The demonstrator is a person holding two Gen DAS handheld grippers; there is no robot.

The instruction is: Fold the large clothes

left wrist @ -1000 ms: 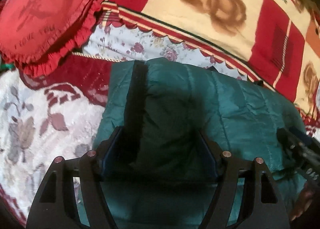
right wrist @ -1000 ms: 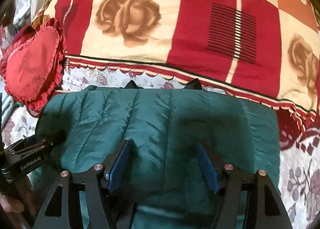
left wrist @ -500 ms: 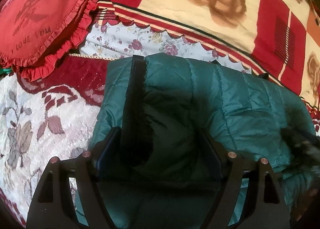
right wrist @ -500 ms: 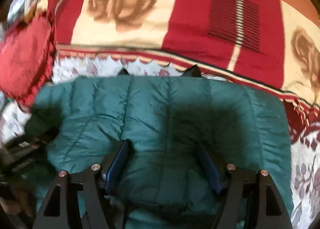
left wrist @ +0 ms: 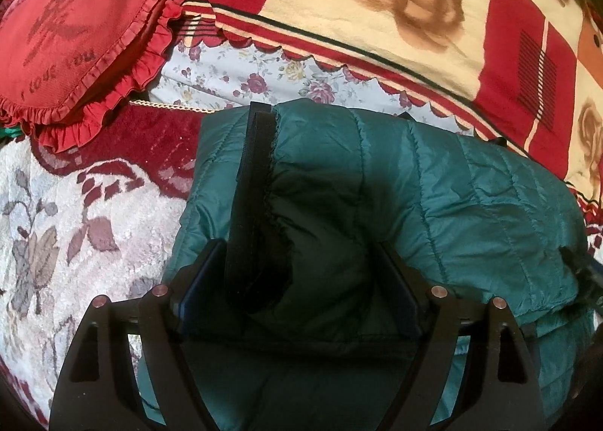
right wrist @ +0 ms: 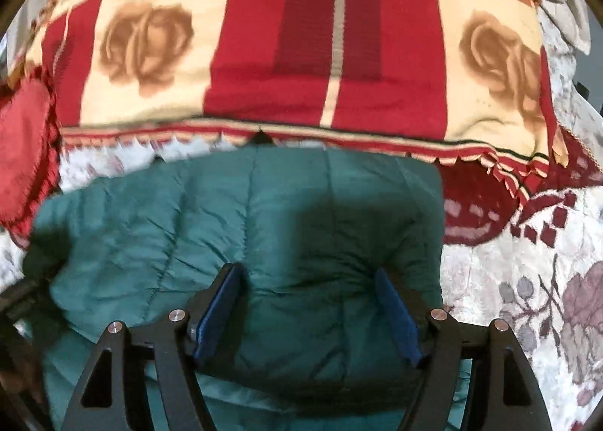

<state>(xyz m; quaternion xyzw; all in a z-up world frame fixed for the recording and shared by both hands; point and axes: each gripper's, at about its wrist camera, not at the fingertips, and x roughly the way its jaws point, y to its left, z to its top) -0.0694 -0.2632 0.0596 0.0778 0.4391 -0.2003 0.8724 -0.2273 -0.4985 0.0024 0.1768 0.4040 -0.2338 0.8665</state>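
Observation:
A dark green quilted jacket (left wrist: 471, 197) lies folded on the bed, with a black band (left wrist: 248, 186) running along its left fold. My left gripper (left wrist: 297, 253) points down over that end. Its jaws stand wide, and a hump of jacket and the band's lower end sit loosely between them. In the right wrist view the jacket (right wrist: 188, 212) fills the middle, and my right gripper (right wrist: 307, 272) hovers over its right part. The right jaws are opening with bunched green fabric between the blue pads (right wrist: 218, 310), which do not visibly press on it.
A red heart-shaped frilled cushion (left wrist: 75, 27) lies at the far left. A red and cream blanket with roses (right wrist: 339, 54) covers the bed beyond the jacket. White and maroon floral bedspread (right wrist: 527, 299) shows on both sides of the jacket.
Both pairs of jaws have spread wider over the jacket. The right gripper slid to the right and lower, toward the jacket's right edge. The left gripper stayed almost in place.

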